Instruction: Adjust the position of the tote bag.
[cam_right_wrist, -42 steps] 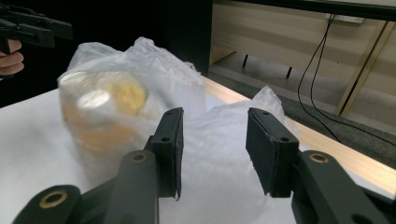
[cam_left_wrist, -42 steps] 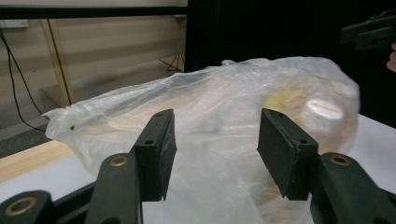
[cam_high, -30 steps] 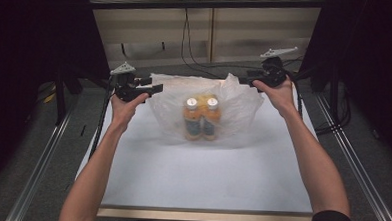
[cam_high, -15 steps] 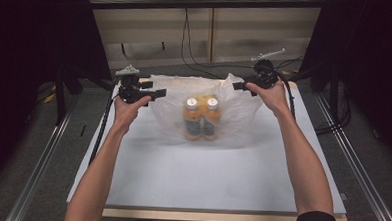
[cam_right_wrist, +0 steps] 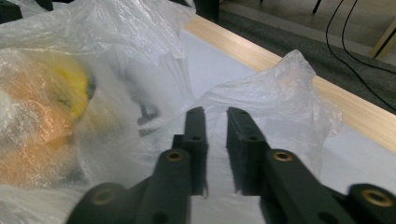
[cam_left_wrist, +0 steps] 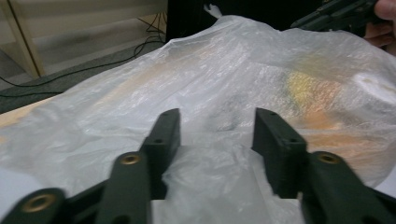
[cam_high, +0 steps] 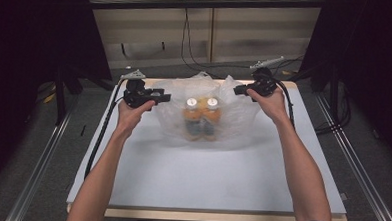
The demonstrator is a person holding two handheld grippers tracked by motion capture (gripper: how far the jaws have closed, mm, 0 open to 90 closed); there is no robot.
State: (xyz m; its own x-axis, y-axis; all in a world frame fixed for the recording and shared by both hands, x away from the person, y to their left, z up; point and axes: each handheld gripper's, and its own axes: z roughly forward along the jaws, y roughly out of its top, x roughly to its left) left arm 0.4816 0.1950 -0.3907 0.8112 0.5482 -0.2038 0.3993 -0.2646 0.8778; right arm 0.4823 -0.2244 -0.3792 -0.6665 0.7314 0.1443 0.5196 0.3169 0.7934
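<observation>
A clear plastic bag (cam_high: 233, 119) lies at the back of the white table (cam_high: 206, 181) with two orange bottles (cam_high: 202, 116) with white caps inside. My left gripper (cam_high: 167, 95) is at the bag's left edge. Its jaws (cam_left_wrist: 217, 126) have just been closing and still stand apart, with bunched film (cam_left_wrist: 205, 177) between them. My right gripper (cam_high: 236, 90) is at the bag's right edge. Its jaws (cam_right_wrist: 216, 114) have just closed to a narrow slit on a fold of the bag (cam_right_wrist: 280, 93). The bottles (cam_right_wrist: 42, 107) show as an orange blur through the film.
The table's wooden back edge (cam_right_wrist: 261, 51) runs close behind the bag. Cables (cam_high: 187, 45) lie on the floor beyond it. Metal rails (cam_high: 41, 159) flank the table. The right gripper (cam_left_wrist: 336, 14) shows across the bag in the left gripper view.
Both hands stay at the bag's two sides and have hardly moved. The right gripper sits a touch closer to the bag than before.
</observation>
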